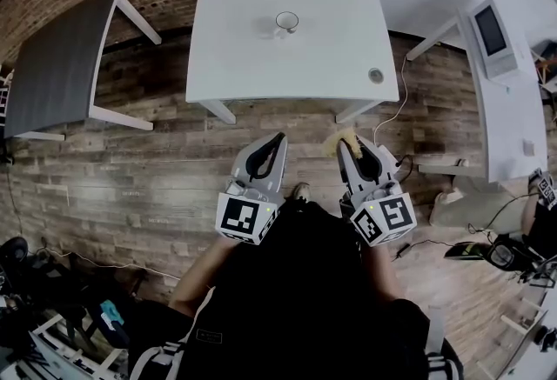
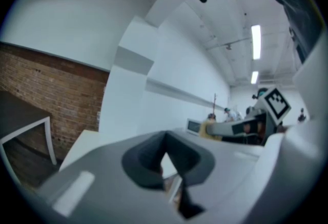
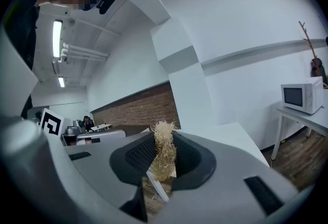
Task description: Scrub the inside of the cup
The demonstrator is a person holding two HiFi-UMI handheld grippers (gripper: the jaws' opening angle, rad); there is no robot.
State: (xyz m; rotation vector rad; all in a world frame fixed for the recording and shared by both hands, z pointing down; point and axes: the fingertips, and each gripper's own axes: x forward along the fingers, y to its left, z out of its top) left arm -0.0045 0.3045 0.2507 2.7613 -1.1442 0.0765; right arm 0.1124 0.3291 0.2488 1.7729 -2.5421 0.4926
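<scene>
Approach looked next: right gripper point(image 1: 345, 145) pinched a straw-coloured fibre scrubber point(image 3: 164, 154), left gripper point(image 1: 280, 140) closed empty, small white cup point(image 1: 286, 22) far ahead of both jaws.

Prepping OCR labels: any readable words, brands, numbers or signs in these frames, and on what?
No readable text in any view.
Left marker cube, on the left gripper: black-and-white square pattern, no letters or digits.
Right marker cube, on the right gripper: same kind of pattern, no letters or digits.
Microwave: any print on it is too small to read.
</scene>
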